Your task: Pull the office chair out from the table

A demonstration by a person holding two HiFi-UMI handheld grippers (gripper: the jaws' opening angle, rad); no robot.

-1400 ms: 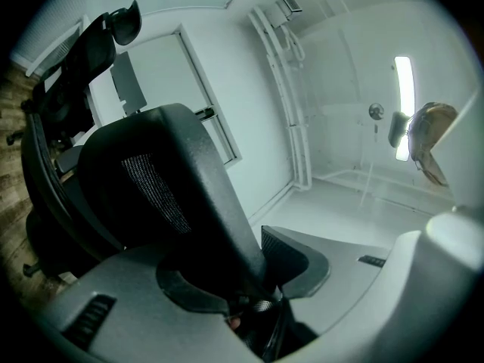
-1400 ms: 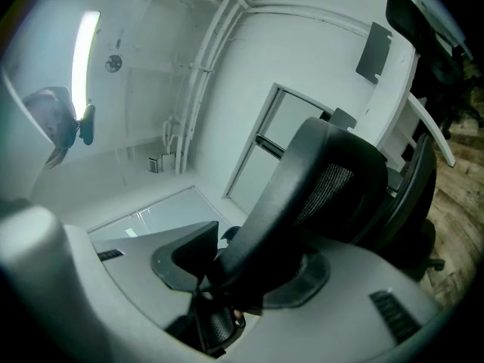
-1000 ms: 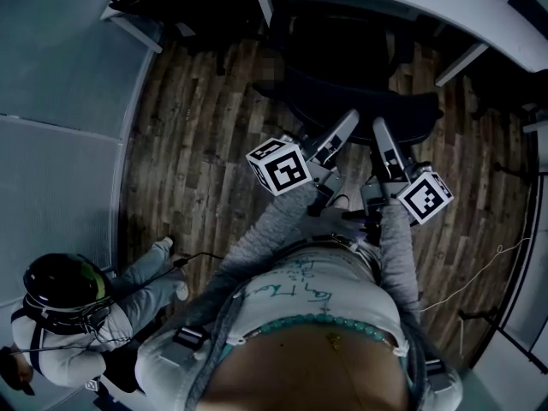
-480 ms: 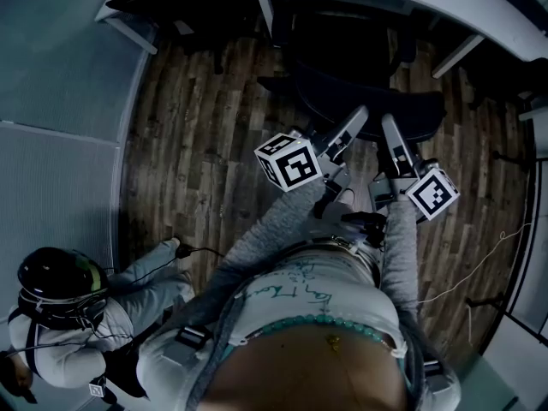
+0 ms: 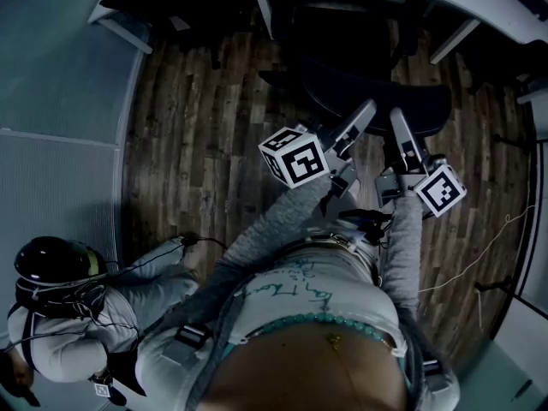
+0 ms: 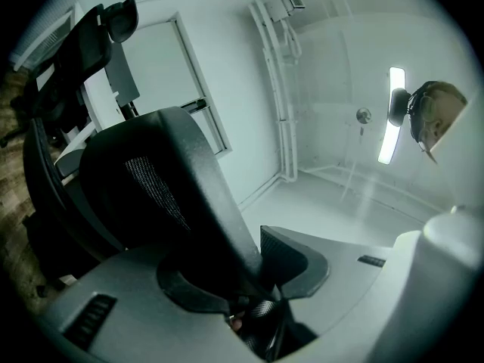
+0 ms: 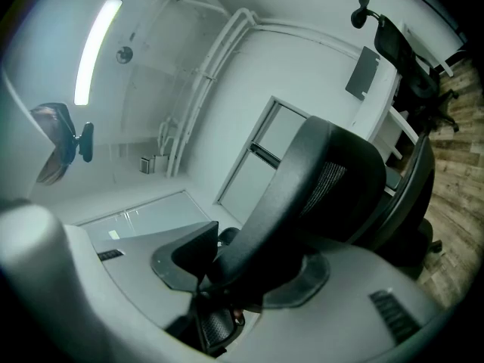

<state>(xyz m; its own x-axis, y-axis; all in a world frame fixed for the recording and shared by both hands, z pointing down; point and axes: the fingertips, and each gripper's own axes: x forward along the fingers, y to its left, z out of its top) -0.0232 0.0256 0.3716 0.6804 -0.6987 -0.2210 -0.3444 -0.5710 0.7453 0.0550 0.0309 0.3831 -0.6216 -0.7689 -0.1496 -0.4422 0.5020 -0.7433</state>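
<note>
The left gripper [image 5: 368, 110] is clamped on the backrest rim of the black mesh-backed office chair [image 5: 342, 80], the right gripper [image 5: 399, 120] likewise. The seat sits close by the white table [image 5: 488, 2] — I'd draw both hands back evenly, away from the table — no twisting

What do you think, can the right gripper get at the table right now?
Probably not. The right gripper is shut on the office chair at its backrest, and the chair stands between it and the table.
</note>
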